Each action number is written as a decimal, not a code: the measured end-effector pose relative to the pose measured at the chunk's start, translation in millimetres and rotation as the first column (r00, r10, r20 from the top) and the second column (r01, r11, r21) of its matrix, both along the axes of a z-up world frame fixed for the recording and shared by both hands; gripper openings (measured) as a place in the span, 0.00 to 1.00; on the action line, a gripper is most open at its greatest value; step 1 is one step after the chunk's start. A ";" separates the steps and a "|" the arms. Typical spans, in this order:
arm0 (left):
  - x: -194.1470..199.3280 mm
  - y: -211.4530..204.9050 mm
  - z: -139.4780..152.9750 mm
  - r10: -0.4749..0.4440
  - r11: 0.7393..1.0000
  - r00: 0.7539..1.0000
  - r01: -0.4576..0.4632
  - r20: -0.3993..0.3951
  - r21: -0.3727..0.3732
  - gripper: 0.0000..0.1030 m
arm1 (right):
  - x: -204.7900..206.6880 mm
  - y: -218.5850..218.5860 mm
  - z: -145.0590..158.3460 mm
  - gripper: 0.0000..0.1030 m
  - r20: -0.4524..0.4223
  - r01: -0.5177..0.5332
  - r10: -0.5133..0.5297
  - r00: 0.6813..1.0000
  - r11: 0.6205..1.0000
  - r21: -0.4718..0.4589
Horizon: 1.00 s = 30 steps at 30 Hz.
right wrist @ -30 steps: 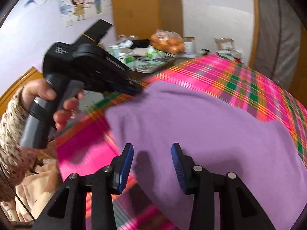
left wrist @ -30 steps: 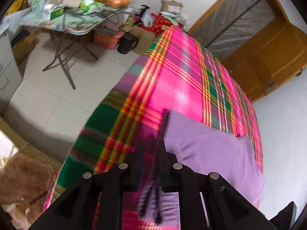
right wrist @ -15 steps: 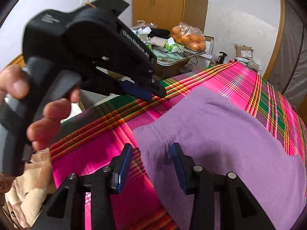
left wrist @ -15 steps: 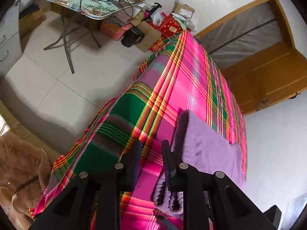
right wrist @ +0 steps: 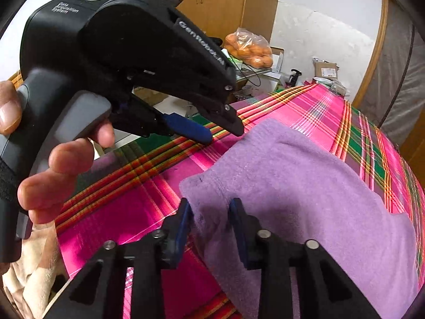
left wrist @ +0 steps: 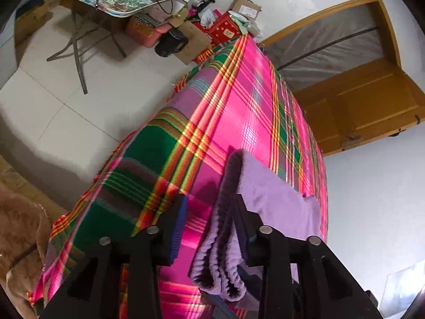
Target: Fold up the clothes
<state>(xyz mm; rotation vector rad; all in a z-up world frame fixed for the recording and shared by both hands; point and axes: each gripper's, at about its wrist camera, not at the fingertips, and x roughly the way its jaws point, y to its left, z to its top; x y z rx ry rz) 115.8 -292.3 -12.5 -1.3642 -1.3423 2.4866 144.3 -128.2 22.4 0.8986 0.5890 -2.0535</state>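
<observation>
Our left gripper (left wrist: pixel 209 223) and right gripper (right wrist: pixel 209 220) both stand spread around the purple garment's (right wrist: pixel 305 186) edge.

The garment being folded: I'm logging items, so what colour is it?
Plain purple garment, with no pattern; the right wrist view shows it best.

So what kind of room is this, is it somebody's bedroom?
Probably yes, a bedroom in a home. A bed with a bright plaid blanket holds a purple garment. A wooden wardrobe stands behind, and a cluttered folding table carries a bag of oranges.
</observation>
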 end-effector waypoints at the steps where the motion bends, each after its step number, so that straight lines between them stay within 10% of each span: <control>1: -1.1 1.1 0.5 -0.002 1.000 1.000 0.002 0.001 -0.001 0.40 | -1.0 1.3 0.8 0.24 0.005 0.005 -0.005 1.000 1.000 -0.010; 8: -5.3 4.3 4.0 -0.010 1.000 1.000 0.010 0.017 -0.012 0.41 | -8.0 11.0 7.6 0.17 0.028 0.028 -0.026 0.999 0.996 -0.079; 30: -41.5 18.4 -12.6 -0.067 0.963 0.997 0.053 0.046 0.264 0.42 | -3.2 32.7 17.3 0.17 0.042 0.024 -0.017 0.999 0.983 -0.182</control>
